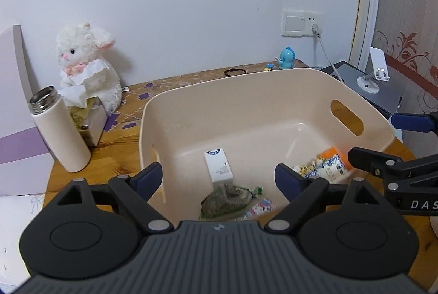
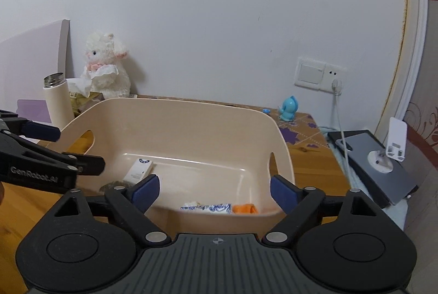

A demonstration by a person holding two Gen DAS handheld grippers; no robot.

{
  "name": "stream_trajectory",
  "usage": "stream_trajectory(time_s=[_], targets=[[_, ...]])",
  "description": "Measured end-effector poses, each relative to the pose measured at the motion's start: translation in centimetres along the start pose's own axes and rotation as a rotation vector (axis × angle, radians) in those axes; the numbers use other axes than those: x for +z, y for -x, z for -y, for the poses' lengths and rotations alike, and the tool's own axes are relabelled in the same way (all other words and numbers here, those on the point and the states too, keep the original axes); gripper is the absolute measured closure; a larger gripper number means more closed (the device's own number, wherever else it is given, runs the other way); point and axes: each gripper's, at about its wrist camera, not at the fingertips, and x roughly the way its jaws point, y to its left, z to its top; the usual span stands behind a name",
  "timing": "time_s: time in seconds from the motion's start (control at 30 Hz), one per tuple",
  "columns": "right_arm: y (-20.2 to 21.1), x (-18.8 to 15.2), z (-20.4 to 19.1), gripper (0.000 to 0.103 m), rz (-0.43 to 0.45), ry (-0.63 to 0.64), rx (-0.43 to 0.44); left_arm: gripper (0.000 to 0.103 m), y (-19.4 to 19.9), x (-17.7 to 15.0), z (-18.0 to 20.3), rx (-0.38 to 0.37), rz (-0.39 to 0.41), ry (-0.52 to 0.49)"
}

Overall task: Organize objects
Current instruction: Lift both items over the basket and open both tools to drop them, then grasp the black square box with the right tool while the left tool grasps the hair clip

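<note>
Both grippers held over beige bin (image 1: pixel 273 91) on table (image 1: pixel 109 170), fingers spread wide, nothing gripped.
Left gripper (image 1: pixel 219 179) and right gripper (image 2: pixel 212 191) are poised at the bin's near rim. Inside the bin are seen a white box (image 1: pixel 218 165), a green-grey pouch (image 1: pixel 225 199) and an orange-blue packet (image 1: pixel 328 165). White bottle (image 1: pixel 60 129) and plush sheep (image 1: pixel 87 61) are left standing outside it.

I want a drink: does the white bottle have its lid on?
No, the white bottle stands open on the table, its bare metal mouth showing with no lid.
</note>
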Motion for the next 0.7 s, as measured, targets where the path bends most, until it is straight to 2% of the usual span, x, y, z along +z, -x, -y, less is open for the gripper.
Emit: stream_trajectory(time_s=[0.1,0.17,0.33,0.7], targets=[[1.1,-0.7,-0.2,0.011,-0.002,0.0,0.002,0.012,1.5,-0.7,0.1,0.002,0.011,-0.007],[1.7,-1.3,-0.4,0.01,-0.004,0.004,0.006,0.008,2.5,-1.2,0.1,0.002,0.017,-0.006],[2.9,-2.9,-1.3,0.007,-0.016,0.015,0.021,0.008,4.0,-2.9,0.0,-0.004,0.018,0.001],[2.3,-7.5,-3.1,0.007,-0.127,0.041,0.073,0.008,2.4,-8.6,-0.5,-0.013,-0.088,0.023]])
